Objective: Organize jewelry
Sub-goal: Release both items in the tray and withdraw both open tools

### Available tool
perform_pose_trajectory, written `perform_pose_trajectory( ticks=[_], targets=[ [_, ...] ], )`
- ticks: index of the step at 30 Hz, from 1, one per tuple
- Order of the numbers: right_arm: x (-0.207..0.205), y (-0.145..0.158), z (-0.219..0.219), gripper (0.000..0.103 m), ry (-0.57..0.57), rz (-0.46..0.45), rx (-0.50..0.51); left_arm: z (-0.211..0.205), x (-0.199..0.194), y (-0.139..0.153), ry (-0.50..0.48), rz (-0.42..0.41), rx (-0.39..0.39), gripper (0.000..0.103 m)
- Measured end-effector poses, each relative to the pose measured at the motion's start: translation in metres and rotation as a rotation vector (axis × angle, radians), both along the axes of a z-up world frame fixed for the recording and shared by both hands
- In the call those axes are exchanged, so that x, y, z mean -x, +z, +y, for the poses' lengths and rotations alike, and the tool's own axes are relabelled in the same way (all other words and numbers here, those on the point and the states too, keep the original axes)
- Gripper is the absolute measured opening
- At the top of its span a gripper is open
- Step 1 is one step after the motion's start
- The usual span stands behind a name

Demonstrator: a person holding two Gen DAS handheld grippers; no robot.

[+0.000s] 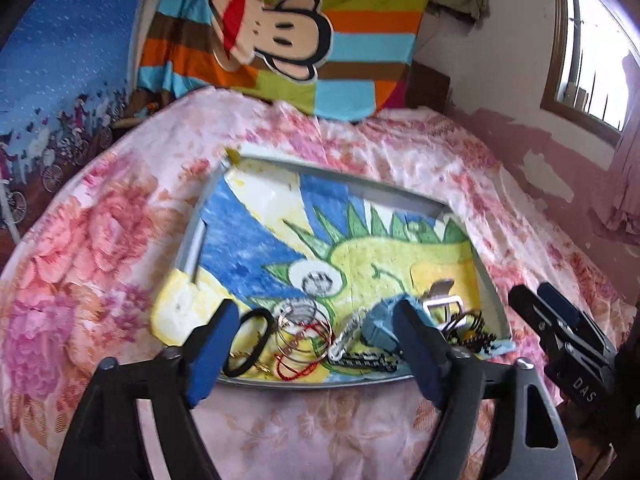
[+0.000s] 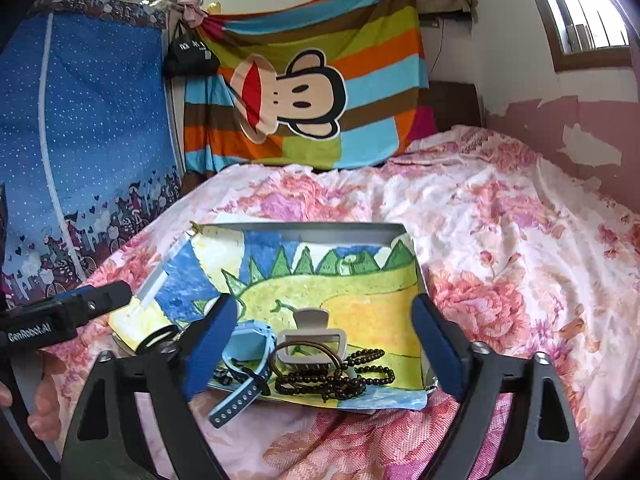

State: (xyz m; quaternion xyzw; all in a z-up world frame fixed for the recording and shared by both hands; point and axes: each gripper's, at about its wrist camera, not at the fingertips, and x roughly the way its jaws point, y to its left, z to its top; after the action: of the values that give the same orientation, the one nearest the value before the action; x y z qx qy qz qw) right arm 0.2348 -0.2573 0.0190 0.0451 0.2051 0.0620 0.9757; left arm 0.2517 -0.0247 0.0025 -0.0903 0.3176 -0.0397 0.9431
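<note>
Tray (image 2: 304, 231): on the flowered bed (image 2: 500, 208), lined with a dinosaur drawing (image 2: 360, 292).
Near edge, right: blue watch (image 2: 248, 346), beige hair clip (image 2: 310, 338), dark bead strings (image 2: 340, 380).
Near edge, left: black hair tie (image 1: 250, 340), wire rings (image 1: 306, 336).
Left claw (image 1: 316, 356): spread, empty.
Right claw (image 2: 324, 348): spread, empty.

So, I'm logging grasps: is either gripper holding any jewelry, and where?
Nothing is held: left gripper and right gripper are both open above the tray.

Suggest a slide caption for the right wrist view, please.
Open right gripper poised over blue watch, hair claw and dark beads on tray.
</note>
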Motion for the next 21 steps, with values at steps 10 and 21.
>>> perform_pose_trajectory(
  ticks=[10,21],
  targets=[
    [0.030,0.017,0.000,0.102,-0.001,-0.079,0.000,0.008,0.035,0.032,0.081,-0.158,-0.042,0.103],
    [0.070,0.033,0.001,0.102,-0.011,-0.144,0.022,0.008,0.071,0.046,0.101,-0.241,-0.093,0.103]
  ],
)
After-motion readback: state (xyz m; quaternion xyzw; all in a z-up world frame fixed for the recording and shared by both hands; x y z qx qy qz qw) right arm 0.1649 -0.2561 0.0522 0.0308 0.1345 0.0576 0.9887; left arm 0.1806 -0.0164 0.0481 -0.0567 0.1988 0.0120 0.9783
